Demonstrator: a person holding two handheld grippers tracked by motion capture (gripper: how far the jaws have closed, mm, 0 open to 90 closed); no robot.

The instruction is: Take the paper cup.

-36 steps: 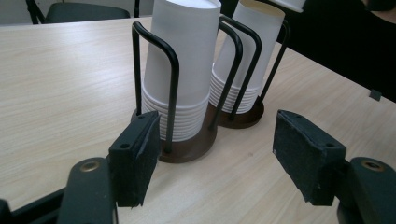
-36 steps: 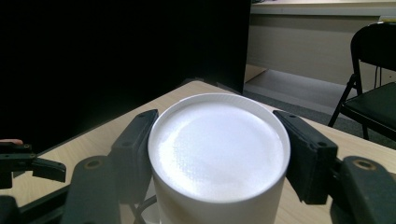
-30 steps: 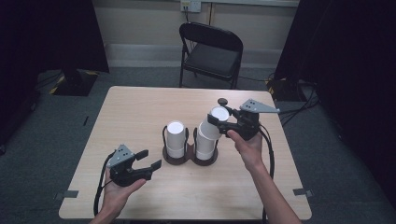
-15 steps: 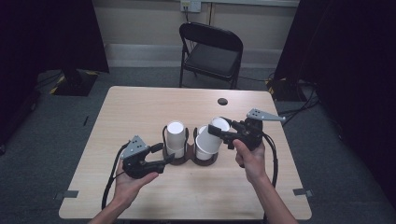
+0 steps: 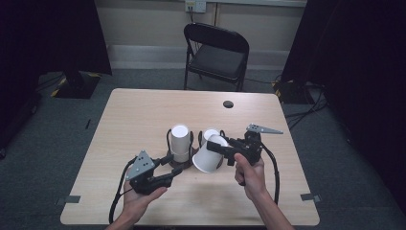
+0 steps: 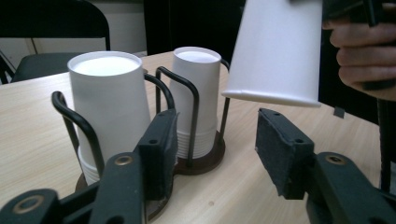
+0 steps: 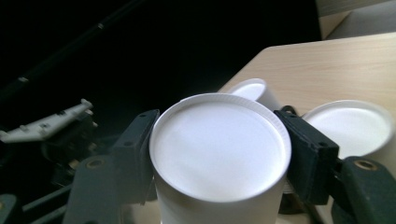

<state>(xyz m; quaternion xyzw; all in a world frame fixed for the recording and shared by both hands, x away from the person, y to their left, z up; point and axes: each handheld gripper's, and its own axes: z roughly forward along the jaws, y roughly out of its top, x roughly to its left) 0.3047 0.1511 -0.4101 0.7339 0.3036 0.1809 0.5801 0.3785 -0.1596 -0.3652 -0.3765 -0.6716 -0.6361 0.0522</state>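
Two stacks of white cups, upside down, stand in a black wire holder (image 5: 173, 165) at mid-table: a left stack (image 5: 180, 143) and a right stack (image 5: 209, 135). My right gripper (image 5: 221, 149) is shut on a single white cup (image 5: 207, 157), held tilted above the table just in front of the right stack. In the right gripper view the cup's base (image 7: 219, 149) faces the camera between both pads. My left gripper (image 5: 168, 173) is open, low at the holder's front left. In the left gripper view its pads (image 6: 159, 151) frame the holder base (image 6: 205, 161), with the held cup (image 6: 280, 46) hanging above right.
A black folding chair (image 5: 218, 50) stands beyond the table's far edge. A small dark round thing (image 5: 228, 104) lies near the far right of the tabletop (image 5: 134, 115). Cables trail from both grippers toward the near edge.
The right gripper has pulled one cup off the right stack, tipped it and brought it down toward the front. The left gripper has moved right, up to the holder.
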